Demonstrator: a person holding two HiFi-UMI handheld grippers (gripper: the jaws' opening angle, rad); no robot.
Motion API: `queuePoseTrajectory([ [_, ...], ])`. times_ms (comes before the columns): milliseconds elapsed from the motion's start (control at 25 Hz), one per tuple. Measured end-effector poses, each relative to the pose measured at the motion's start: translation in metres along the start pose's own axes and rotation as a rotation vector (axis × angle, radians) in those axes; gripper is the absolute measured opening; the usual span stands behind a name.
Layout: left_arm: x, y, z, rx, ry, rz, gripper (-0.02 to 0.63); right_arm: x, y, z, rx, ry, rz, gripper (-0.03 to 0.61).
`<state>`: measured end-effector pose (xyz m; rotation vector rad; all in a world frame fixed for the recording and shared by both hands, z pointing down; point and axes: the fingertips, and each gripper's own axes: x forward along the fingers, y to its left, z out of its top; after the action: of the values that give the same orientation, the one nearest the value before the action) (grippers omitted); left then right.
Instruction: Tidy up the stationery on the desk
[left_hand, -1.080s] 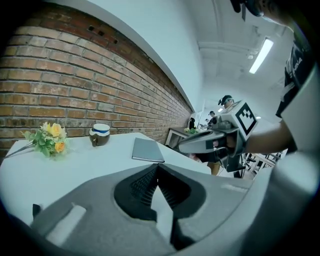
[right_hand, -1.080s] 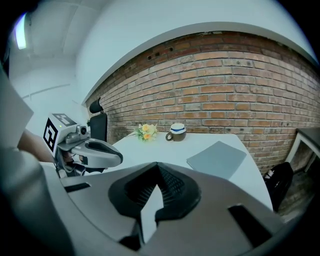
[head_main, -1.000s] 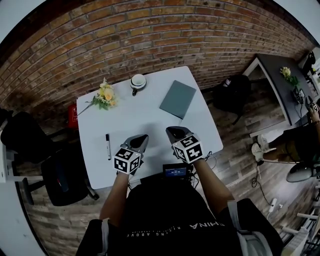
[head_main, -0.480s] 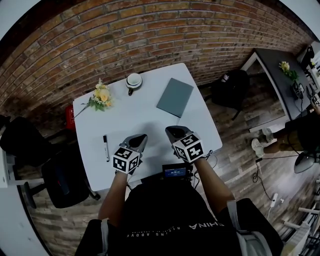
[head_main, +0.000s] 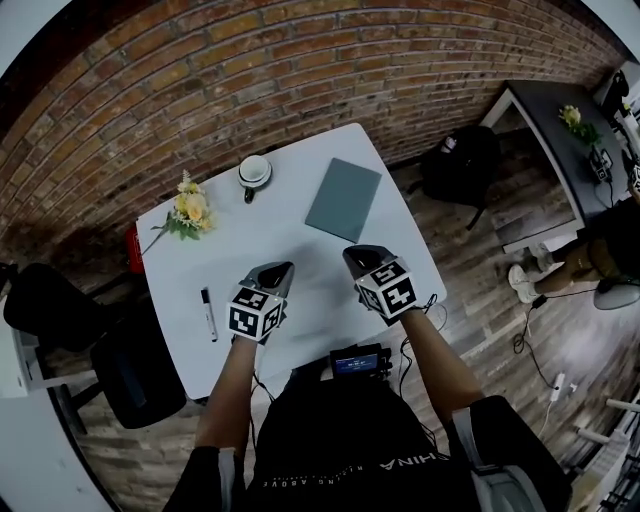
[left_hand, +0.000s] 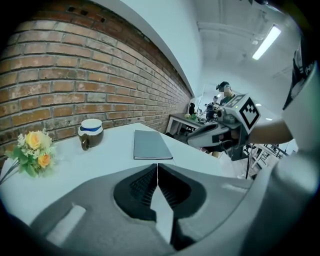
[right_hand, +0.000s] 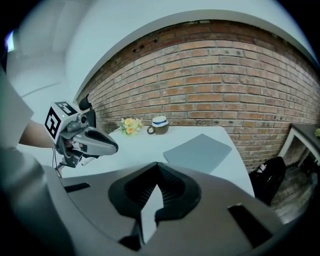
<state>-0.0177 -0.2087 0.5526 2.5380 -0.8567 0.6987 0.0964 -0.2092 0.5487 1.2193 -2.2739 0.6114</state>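
Note:
A grey notebook (head_main: 343, 197) lies closed on the white desk (head_main: 250, 240), toward its far right; it also shows as the notebook (left_hand: 151, 145) and the notebook (right_hand: 200, 150) in the two gripper views. A black-and-white marker pen (head_main: 208, 314) lies near the desk's left edge. My left gripper (head_main: 284, 270) hovers over the desk's near middle, shut and empty. Beside it, my right gripper (head_main: 353, 254) is shut and empty too, just short of the notebook. Each gripper shows in the other's view: the right gripper (left_hand: 194, 141) and the left gripper (right_hand: 114, 147).
A dark mug with a white top (head_main: 254, 172) and a small bunch of yellow flowers (head_main: 186, 211) sit at the desk's far side by the brick wall. A black chair (head_main: 140, 375) stands left of the desk; a black bag (head_main: 462, 160) lies on the floor at right.
Both grippers have moved a little forward over the desk, and the head view has shifted so the desk sits further left. Both pairs of jaws stay shut.

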Motion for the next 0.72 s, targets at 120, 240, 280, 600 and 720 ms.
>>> queuePoseTrajectory([
  [120, 0.021, 0.010, 0.010, 0.009, 0.014, 0.006, 0.012, 0.009, -0.027, 0.002, 0.016, 0.005, -0.044, 0.009],
  [240, 0.043, 0.018, 0.017, 0.021, 0.039, 0.005, 0.013, 0.020, -0.049, 0.000, 0.035, 0.017, -0.079, 0.009],
  [280, 0.051, 0.021, 0.020, 0.022, 0.043, 0.003, 0.014, 0.023, -0.056, -0.001, 0.042, 0.021, -0.086, 0.009],
  [600, 0.109, 0.042, 0.034, 0.018, 0.059, 0.001, 0.119, 0.052, -0.097, -0.017, 0.128, 0.045, -0.123, 0.097],
  [720, 0.129, 0.051, 0.031, 0.003, 0.078, 0.010, 0.147, 0.063, -0.110, -0.025, 0.182, 0.047, -0.142, 0.140],
])
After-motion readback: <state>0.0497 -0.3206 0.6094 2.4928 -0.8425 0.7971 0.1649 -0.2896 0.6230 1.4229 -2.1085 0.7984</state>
